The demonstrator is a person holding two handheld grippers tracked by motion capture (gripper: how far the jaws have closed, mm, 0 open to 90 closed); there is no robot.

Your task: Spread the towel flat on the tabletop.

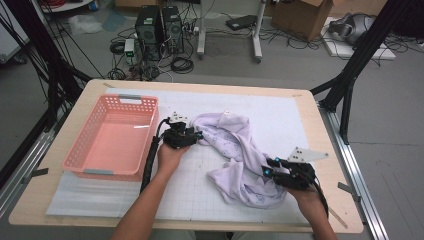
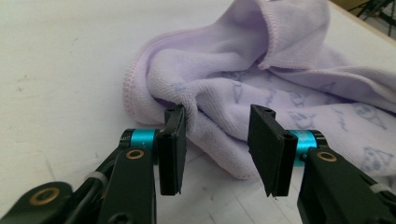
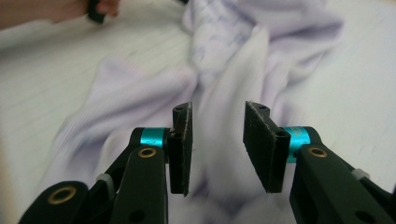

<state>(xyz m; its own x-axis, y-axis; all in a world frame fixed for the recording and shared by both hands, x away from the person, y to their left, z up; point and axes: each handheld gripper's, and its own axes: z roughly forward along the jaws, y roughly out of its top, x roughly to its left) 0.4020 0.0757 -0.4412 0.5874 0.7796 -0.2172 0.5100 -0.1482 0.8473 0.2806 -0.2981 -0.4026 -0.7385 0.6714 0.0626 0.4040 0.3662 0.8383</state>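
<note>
A crumpled lavender towel [image 1: 235, 145] with a faint blue print lies on the white gridded mat [image 1: 280, 110], right of centre. My left gripper [image 1: 199, 135] sits at the towel's left end, its jaws open. In the left gripper view, a rolled fold of the towel [image 2: 280, 70] lies just past the left gripper [image 2: 217, 140], brushing one tip, with the pads apart and pressing on nothing. My right gripper [image 1: 267, 167] hovers at the towel's near right end. In the right gripper view, the right gripper [image 3: 217, 140] is open above the blurred cloth [image 3: 140, 93], with nothing pinched.
An empty pink plastic basket [image 1: 80, 137] stands on the mat's left part, close to my left hand. The wooden table edge [image 1: 330, 150] runs along the right. Black frame posts [image 1: 350, 75] flank the table. The other hand [image 3: 56, 9] shows far off in the right gripper view.
</note>
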